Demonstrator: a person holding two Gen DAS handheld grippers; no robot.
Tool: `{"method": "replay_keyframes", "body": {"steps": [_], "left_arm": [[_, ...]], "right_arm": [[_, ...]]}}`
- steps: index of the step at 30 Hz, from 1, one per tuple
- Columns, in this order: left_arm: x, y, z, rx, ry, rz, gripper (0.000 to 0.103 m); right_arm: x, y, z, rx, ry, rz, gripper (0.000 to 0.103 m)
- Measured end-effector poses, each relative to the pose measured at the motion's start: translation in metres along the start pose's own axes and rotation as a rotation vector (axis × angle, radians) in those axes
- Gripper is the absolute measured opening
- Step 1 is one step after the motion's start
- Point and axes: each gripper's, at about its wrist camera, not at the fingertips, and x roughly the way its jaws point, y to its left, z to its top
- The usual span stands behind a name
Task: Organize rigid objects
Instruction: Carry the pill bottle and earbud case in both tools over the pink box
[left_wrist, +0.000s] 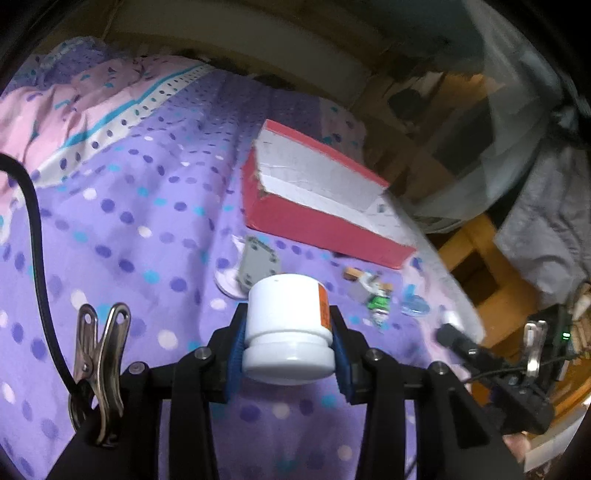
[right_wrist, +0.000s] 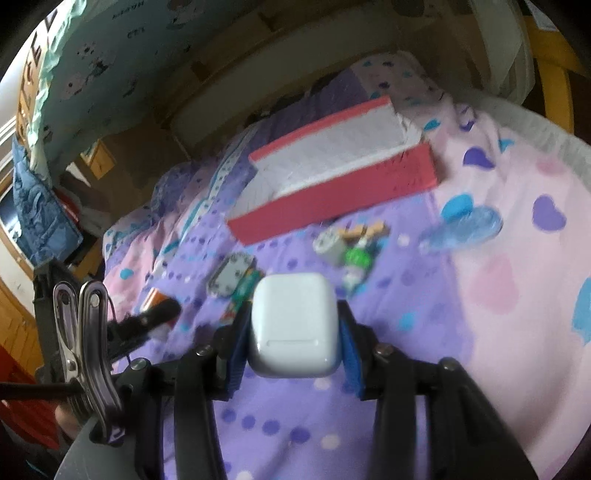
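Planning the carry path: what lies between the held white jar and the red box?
In the left wrist view, a grey plate lies on the bedspread between white jar and red box.

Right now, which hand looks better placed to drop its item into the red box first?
Probably the left: its hand-held gripper, clamping the white jar, seems nearer the red box. The right holds a white case, seemingly farther back.

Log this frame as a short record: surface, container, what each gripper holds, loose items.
surface: bed with purple dotted bedspread
container: red box, open, white inside, nothing visible in it
left gripper: shut on white jar with orange label
right gripper: shut on white earbud case
loose items: grey plate, green-and-white piece, clear blue piece, all in front of the box
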Motion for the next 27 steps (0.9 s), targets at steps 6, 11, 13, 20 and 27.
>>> {"method": "replay_keyframes", "body": {"steps": [6,11,13,20,27], "left_arm": [[0.010,-0.008,0.027,0.057,-0.037,0.081,0.042],[0.020,-0.011,0.049,0.088,-0.085,0.043,0.042],[0.024,-0.014,0.060,0.097,-0.108,0.042,0.042],[0.064,-0.027,0.096,0.124,-0.077,0.001,0.042],[0.135,-0.046,0.126,0.082,0.081,-0.155,0.042]], "right_arm": [[-0.009,-0.012,0.023,-0.002,-0.059,-0.068,0.044],[-0.017,-0.017,0.049,-0.002,-0.185,-0.120,0.044],[-0.016,-0.013,0.062,-0.029,-0.215,-0.147,0.044],[0.008,-0.006,0.105,-0.105,-0.217,-0.165,0.044],[0.078,0.003,0.140,-0.154,-0.110,-0.198,0.044]]}}
